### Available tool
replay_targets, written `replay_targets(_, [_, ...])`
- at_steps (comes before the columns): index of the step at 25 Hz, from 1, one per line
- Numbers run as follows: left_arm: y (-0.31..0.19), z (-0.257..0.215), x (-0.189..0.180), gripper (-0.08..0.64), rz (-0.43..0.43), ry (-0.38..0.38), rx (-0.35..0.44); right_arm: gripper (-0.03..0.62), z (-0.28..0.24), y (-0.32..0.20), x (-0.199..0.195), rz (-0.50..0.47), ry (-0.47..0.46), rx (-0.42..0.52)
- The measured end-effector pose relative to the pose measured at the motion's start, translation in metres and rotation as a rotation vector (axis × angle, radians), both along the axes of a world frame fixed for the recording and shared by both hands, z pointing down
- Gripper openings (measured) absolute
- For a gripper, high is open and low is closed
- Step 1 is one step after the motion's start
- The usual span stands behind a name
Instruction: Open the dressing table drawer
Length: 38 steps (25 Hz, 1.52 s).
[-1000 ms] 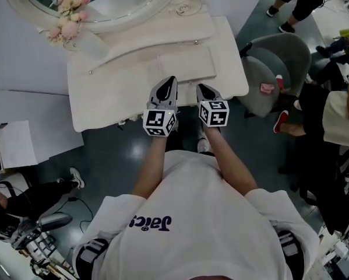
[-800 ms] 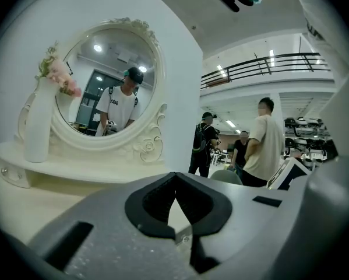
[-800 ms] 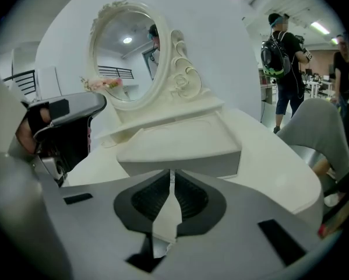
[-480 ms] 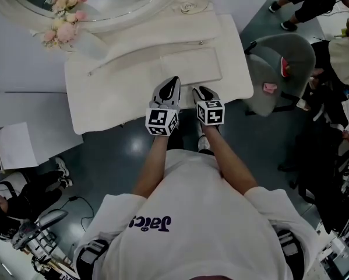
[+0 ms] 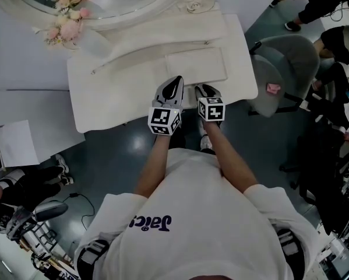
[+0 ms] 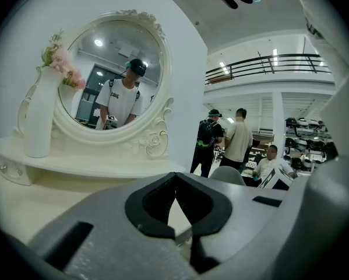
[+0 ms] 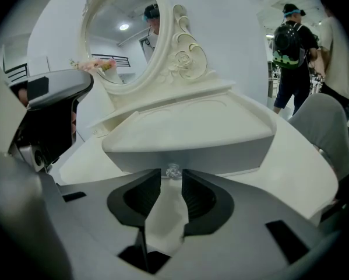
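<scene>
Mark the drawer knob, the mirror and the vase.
drawer knob (image 7: 173, 171), right gripper view, on its clear rounded head.
mirror (image 6: 111, 74), left gripper view, middle of the glass.
vase (image 6: 39, 121), left gripper view, middle of its white body.

Left gripper (image 5: 173, 87) and right gripper (image 5: 207, 92) hang side by side over the edge of the dressing table (image 5: 104, 95).

A cream dressing table (image 5: 98, 107) stands on a dark, glossy floor (image 5: 133, 150). At the back of its top rises an oval mirror (image 5: 124, 2) in a carved frame, set on a low shelf (image 5: 157, 39). Left of the mirror stands a white vase (image 6: 39, 118) of pink flowers (image 5: 66, 16). In front of the mirror sits a drawer box (image 7: 186, 139) with a small knob (image 7: 173, 171) on its front.
</scene>
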<state>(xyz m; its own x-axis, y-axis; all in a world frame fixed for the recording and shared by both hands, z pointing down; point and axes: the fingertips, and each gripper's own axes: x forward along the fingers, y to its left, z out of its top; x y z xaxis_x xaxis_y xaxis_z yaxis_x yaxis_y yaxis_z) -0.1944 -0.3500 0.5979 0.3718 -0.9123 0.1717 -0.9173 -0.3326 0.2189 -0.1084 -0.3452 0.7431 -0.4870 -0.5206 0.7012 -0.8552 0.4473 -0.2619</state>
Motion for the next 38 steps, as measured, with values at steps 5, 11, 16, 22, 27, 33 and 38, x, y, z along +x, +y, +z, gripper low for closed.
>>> replay_targets(5, [0.001, -0.008, 0.004, 0.015, 0.002, 0.033, 0.011, 0.076, 0.001, -0.001, 0.004, -0.004, 0.006, -0.001])
replay_targets(11, [0.009, -0.012, 0.014, 0.015, 0.012, 0.031, 0.015, 0.068, -0.001, 0.001, 0.005, -0.023, 0.025, 0.016])
replay_targets(16, [0.018, -0.01, 0.017, 0.015, 0.008, 0.024, 0.007, 0.061, -0.002, 0.002, 0.006, -0.034, 0.028, 0.03])
replay_targets(22, [0.026, -0.009, 0.014, 0.015, -0.006, 0.02, 0.003, 0.06, -0.003, 0.009, 0.007, -0.04, 0.038, 0.031])
replay_targets(27, [0.034, -0.006, 0.015, 0.015, -0.011, 0.018, -0.003, 0.06, -0.002, 0.02, 0.009, -0.041, 0.035, 0.025])
replay_targets(33, [0.047, -0.005, 0.024, 0.015, -0.003, 0.009, -0.007, 0.061, -0.002, 0.038, 0.015, -0.043, 0.037, 0.032])
replay_targets(38, [0.055, -0.005, 0.03, 0.015, -0.01, 0.01, -0.011, 0.061, -0.003, 0.053, 0.022, -0.059, 0.04, 0.034])
